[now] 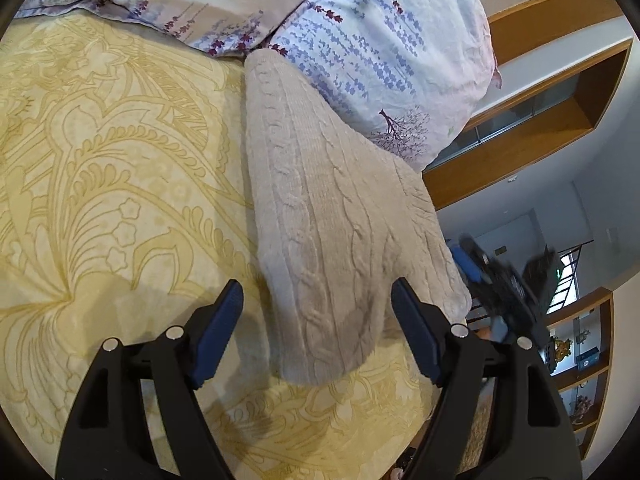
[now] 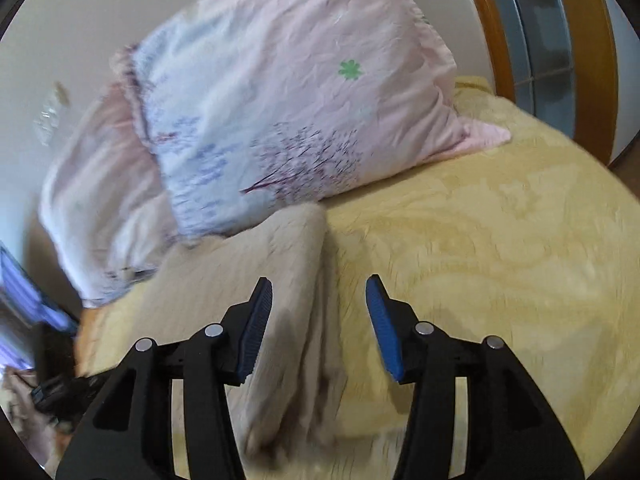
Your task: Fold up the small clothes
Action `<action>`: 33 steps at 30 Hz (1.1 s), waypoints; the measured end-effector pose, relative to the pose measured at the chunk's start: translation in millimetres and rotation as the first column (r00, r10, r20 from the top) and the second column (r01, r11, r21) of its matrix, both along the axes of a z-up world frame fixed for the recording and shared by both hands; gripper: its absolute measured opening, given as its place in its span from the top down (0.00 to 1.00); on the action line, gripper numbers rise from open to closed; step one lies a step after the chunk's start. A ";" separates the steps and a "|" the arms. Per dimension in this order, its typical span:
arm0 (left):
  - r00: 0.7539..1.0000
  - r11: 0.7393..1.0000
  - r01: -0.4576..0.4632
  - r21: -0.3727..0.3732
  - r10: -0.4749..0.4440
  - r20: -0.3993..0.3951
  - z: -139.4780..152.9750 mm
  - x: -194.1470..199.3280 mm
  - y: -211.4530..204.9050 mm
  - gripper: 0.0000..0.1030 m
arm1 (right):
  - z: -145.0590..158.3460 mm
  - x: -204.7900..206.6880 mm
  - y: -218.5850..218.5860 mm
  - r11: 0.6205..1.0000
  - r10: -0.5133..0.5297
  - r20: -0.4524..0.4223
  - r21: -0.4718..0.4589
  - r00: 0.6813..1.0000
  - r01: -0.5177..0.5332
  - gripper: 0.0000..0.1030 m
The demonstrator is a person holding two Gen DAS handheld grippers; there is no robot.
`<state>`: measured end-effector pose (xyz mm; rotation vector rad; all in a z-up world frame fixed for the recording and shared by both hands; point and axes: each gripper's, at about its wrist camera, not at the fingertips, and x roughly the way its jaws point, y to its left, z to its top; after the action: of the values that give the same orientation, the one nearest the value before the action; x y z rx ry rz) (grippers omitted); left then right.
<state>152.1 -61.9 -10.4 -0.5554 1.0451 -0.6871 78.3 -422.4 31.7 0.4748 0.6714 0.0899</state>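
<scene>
A beige cable-knit garment [image 1: 336, 220] lies folded in a long strip on the yellow patterned bedspread [image 1: 112, 168], its far end against a floral pillow. My left gripper [image 1: 316, 304] is open, its blue pads on either side of the garment's near end, holding nothing. In the right wrist view the same garment [image 2: 280, 280] lies below my right gripper [image 2: 320, 300], which is open and empty above its folded edge. That view is motion-blurred.
Floral pillows [image 1: 380, 60] lie at the head of the bed, one also in the right wrist view [image 2: 280, 120]. The bed's edge runs to the right, with a wooden frame [image 1: 520, 152] and shelves beyond. The other gripper [image 1: 508, 288] shows blurred past the garment.
</scene>
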 end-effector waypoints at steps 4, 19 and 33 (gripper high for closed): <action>1.000 1.000 0.007 0.020 -0.007 0.016 2.8 -8.2 -0.5 0.29 | -3.1 -26.4 10.6 0.998 0.056 0.014 0.026 0.998 -0.056 0.51; 0.999 0.999 0.045 -0.005 -0.045 -0.011 -2.1 -18.7 1.7 0.84 | -2.2 -45.1 33.1 0.996 0.093 0.077 0.009 0.993 -0.094 0.89; 0.998 0.998 0.067 -0.012 -0.067 -0.006 -13.3 -34.5 14.4 0.88 | -40.8 -44.6 29.1 0.996 0.030 -0.080 -0.076 0.996 -0.036 0.90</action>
<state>117.7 -47.6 -23.7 -0.5349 1.0696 -0.7511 33.7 -393.3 -9.1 0.3944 0.7573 0.0768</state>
